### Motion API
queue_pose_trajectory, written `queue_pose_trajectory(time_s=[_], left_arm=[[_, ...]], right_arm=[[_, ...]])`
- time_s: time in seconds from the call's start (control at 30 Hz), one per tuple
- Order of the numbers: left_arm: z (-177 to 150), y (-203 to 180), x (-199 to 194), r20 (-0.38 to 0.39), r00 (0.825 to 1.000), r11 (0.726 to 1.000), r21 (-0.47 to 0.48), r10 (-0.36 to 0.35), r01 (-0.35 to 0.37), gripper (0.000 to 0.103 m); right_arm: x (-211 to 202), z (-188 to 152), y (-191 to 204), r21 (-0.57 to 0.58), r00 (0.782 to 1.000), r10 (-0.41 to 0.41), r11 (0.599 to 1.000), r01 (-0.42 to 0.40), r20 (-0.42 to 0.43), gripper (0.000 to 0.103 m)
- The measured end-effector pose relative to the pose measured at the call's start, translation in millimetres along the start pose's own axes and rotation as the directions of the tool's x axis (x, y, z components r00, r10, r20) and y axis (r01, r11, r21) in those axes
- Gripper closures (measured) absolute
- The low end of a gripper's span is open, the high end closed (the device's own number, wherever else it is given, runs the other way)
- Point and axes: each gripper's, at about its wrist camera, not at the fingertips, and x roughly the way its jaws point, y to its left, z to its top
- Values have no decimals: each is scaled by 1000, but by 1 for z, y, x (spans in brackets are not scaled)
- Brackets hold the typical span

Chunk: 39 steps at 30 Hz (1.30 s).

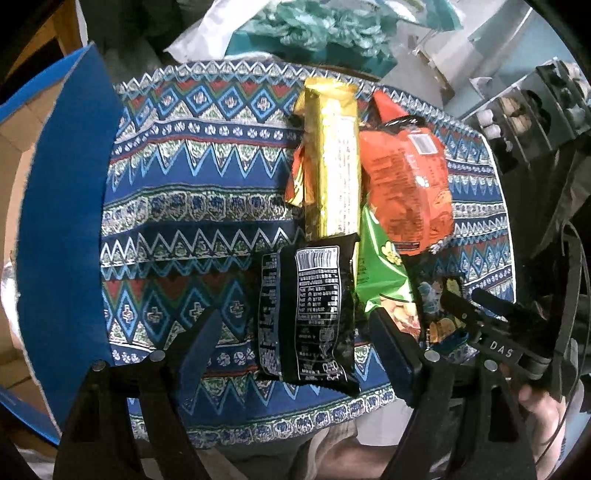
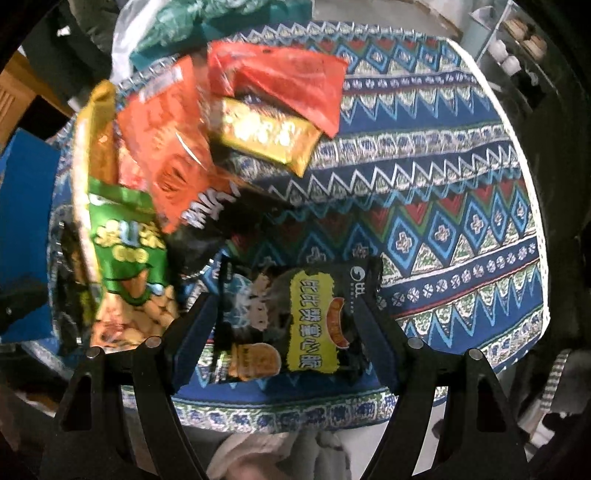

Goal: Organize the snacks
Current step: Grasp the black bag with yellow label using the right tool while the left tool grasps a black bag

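Note:
Several snack packets lie on a round table under a patterned blue cloth (image 1: 184,192). My left gripper (image 1: 295,350) points down, open, its fingers either side of a black packet with white print (image 1: 314,314) without touching it. Beyond that packet lie a long gold packet (image 1: 332,158), an orange bag (image 1: 406,184) and a green bag (image 1: 380,273). My right gripper (image 2: 284,332) is open astride a dark packet with a yellow label (image 2: 295,321) that lies flat on the cloth (image 2: 443,184). Its black frame (image 1: 495,347) shows at the right of the left wrist view.
A blue cardboard box flap (image 1: 62,221) stands along the table's left side. A green bag (image 2: 125,258), orange bag (image 2: 166,140), red packet (image 2: 288,85) and small gold packet (image 2: 269,136) pile up left of the right gripper. Teal fabric (image 1: 314,29) and clutter lie behind.

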Motion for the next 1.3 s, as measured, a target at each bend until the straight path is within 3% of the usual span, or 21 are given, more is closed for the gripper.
queue_pose_trajectory(time_s=[0.27,0.5,0.6,0.67,0.8,0.93,1.07,1.23,1.3], left_arm=[[5,-2,19,-33,999,1000,-22,-7,6,20],[4,-15,40,-72,997,1000,14,22,-21,20],[4,-16,49,-80,996,999,17,34,-33,17],[5,-14,50,-75,997,1000,9,23,-23,16],[7,-10,52,-65,998,1000,-1,-11,11,16],[5,-11,51,-53,998,999,27,-29,31,32],[3,-11,47,-48,996,996,51,-73,75,49],[0,-15,44,-38,997,994,83,-67,70,55],[-1,-16,42,-33,997,994,86,-69,72,60]], right_arm=[[24,-2,0,-24,999,-42,999,41,-35,26],[41,1,-3,-41,995,-87,996,85,-46,15],[54,1,-3,-17,996,-70,997,69,-60,12],[63,2,-13,25,995,-31,999,33,-92,7],[73,1,-3,-49,993,-81,996,77,-84,6],[79,0,5,-91,994,-79,993,72,-78,7],[76,0,8,-108,997,-57,993,51,-58,26],[68,5,4,-88,999,-15,996,12,-43,45],[62,4,3,-71,999,16,997,-19,-42,58]])
